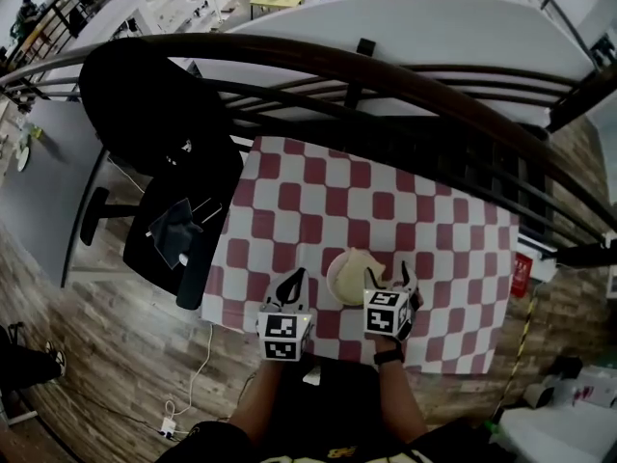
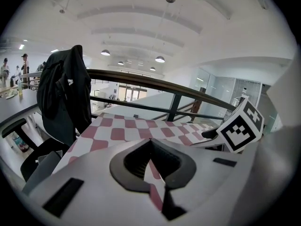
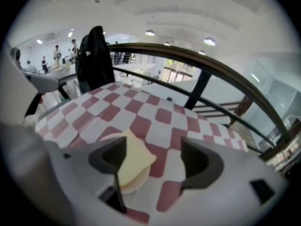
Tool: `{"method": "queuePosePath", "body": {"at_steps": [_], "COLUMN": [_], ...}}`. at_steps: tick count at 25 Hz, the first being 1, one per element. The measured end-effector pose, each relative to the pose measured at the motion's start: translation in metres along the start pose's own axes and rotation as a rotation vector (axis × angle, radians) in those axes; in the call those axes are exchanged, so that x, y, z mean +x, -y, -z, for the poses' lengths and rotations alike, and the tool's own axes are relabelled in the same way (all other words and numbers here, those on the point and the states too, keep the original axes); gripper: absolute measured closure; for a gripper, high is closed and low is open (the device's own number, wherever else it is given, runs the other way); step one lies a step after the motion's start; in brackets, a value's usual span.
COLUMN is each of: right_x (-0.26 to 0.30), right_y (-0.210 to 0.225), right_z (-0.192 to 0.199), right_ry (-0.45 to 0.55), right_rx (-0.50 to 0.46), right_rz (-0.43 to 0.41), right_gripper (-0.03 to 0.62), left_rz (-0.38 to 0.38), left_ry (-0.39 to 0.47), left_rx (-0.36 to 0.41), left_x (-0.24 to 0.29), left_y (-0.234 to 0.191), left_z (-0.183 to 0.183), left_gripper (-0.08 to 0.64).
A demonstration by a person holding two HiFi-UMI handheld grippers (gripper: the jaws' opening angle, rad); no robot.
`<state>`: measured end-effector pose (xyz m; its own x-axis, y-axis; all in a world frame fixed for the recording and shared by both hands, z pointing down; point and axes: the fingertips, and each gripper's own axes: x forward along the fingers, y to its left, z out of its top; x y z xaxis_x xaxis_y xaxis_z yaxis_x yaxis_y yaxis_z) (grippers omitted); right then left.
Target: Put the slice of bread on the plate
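since your right gripper stands wide apart and empty, the slice of bread lies on the plate, lower left, just beside its left-hand jaw; your left gripper, jaws together, sits farther off.

A pale yellow, flat slice of bread rests on a small, round, cream-white plate, covering most of it (one corner pokes out past the plate's right rim). The plate stands on a red-and-white checked tablecloth, close to the table's near edge and a little right of centre.
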<state>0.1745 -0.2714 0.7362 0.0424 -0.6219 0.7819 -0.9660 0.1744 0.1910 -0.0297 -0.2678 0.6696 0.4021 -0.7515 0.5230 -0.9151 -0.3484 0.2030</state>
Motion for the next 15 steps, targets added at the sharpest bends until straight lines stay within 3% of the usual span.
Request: {"method": "queuePosePath", "body": {"at_steps": [8,15], "right_x": [-0.063,-0.118], "right_y": [0.003,-0.020], "right_z": [-0.052,-0.077], "right_ry": [0.222,0.362], "right_rx": [0.123,0.130], "right_rz": [-0.024,-0.089], "right_gripper": [0.251,0.329], "left_rz": [0.042,0.097], "left_ry": [0.100,0.194], "left_rx": [0.013,0.043], "left_x": [-0.016,-0.043], "left_y": [0.014,0.036], "left_z": [-0.036,-0.076], "left_gripper": [0.541,0.541]}}
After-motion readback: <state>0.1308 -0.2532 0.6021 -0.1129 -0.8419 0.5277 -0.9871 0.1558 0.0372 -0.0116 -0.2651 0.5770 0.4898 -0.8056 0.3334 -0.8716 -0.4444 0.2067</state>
